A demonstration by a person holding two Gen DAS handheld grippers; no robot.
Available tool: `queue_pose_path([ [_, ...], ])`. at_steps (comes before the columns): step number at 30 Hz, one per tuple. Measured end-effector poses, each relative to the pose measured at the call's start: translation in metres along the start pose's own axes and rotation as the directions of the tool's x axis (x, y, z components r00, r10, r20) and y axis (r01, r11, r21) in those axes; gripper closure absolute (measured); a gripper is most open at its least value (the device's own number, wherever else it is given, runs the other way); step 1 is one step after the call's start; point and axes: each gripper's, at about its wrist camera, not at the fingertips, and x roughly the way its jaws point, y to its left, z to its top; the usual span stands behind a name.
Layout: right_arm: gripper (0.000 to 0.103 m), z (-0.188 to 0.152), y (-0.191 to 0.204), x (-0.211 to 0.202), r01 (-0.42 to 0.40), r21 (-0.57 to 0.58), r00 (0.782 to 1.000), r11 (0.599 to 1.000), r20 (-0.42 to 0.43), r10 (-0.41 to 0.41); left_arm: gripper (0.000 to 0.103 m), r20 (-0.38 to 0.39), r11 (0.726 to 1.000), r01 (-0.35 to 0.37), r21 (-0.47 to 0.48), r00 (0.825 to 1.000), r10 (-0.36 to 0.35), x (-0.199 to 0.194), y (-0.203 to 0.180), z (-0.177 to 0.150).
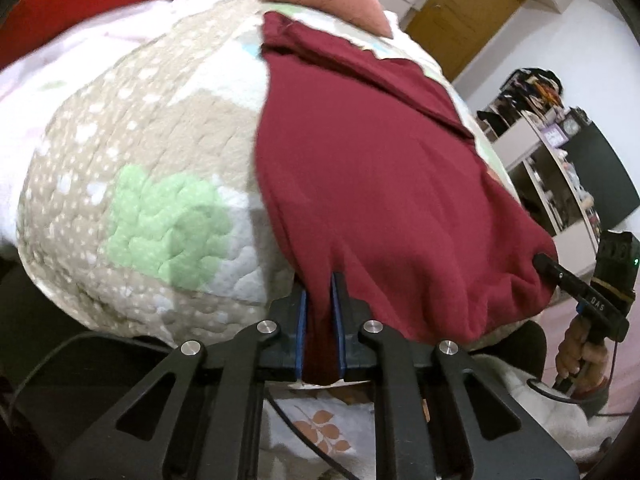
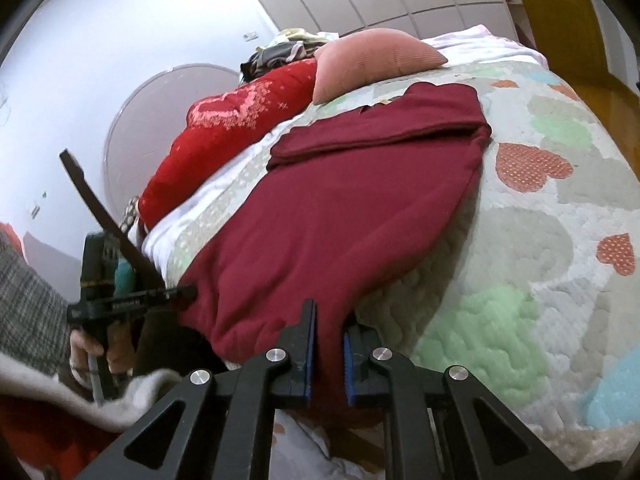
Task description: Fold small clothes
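Observation:
A dark red garment [image 1: 380, 180] [image 2: 340, 208] lies spread on a quilted bed cover, its far part folded across. In the left wrist view my left gripper [image 1: 319, 286] is shut on the near hem, with cloth pinched between its blue pads. The right gripper [image 1: 541, 261] bites the hem's other corner at the right, a hand on its handle. In the right wrist view my right gripper [image 2: 330, 314] is shut on the near edge of the cloth. The left gripper [image 2: 191, 291] holds the corner at the left. The hem hangs bunched between the two grips.
The quilt [image 2: 540, 208] has heart patches in green, red and blue. A pink cushion [image 2: 372, 56] and a red blanket [image 2: 232, 128] lie at the bed's far end. Shelves [image 1: 560, 160] stand to the right of the bed, and a wooden door [image 1: 464, 8] is behind it.

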Motion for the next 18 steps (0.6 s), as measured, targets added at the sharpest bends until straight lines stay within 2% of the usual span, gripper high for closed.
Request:
queue_pose_path([
  [2,0.093,0.001,-0.005,0.010,0.027,0.031,0.999,0.999,-0.019,-0.026,0.093,-0.027,1.000,-0.012,-0.028,1.000,0.011,0.009,0.006,0.000],
  [5,0.093,-0.005,-0.019,0.033,0.084,0.096,0.994,0.992,-0.084,-0.076,0.093,-0.035,1.000,-0.019,-0.013,0.999,0.018,0.012,0.004,0.000],
  [8,0.091,-0.011,-0.031,0.030,0.025,0.188,0.997,0.982,-0.074,-0.011,0.092,-0.035,1.000,-0.007,0.000,0.999,0.007,0.012,0.003,0.002],
  [9,0.086,-0.011,-0.034,0.026,0.006,0.205,0.998,0.979,-0.068,0.008,0.092,-0.038,1.000,-0.003,-0.007,0.999,0.003,0.014,0.002,0.002],
  [10,0.070,-0.013,-0.038,0.023,-0.013,0.217,0.997,0.976,-0.069,0.029,0.088,-0.042,1.000,0.004,-0.016,0.999,-0.004,0.016,0.003,0.003],
  [12,0.051,-0.017,-0.043,0.018,-0.047,0.242,0.994,0.969,-0.084,0.069,0.079,-0.043,0.999,0.022,-0.028,0.999,-0.023,0.020,0.003,0.004],
  [14,0.051,-0.023,-0.046,0.016,-0.089,0.259,0.990,0.962,-0.082,0.114,0.070,-0.039,0.998,0.046,-0.037,0.998,-0.047,0.021,0.002,0.005],
  [16,0.051,-0.028,-0.046,0.017,-0.104,0.244,0.988,0.964,-0.086,0.128,0.055,-0.035,0.996,0.079,-0.049,0.996,-0.080,0.022,0.000,0.006],
  [18,0.051,-0.030,-0.044,0.018,-0.130,0.224,0.985,0.966,-0.083,0.152,0.044,-0.031,0.992,0.107,-0.063,0.993,-0.110,0.025,-0.002,0.007],
])
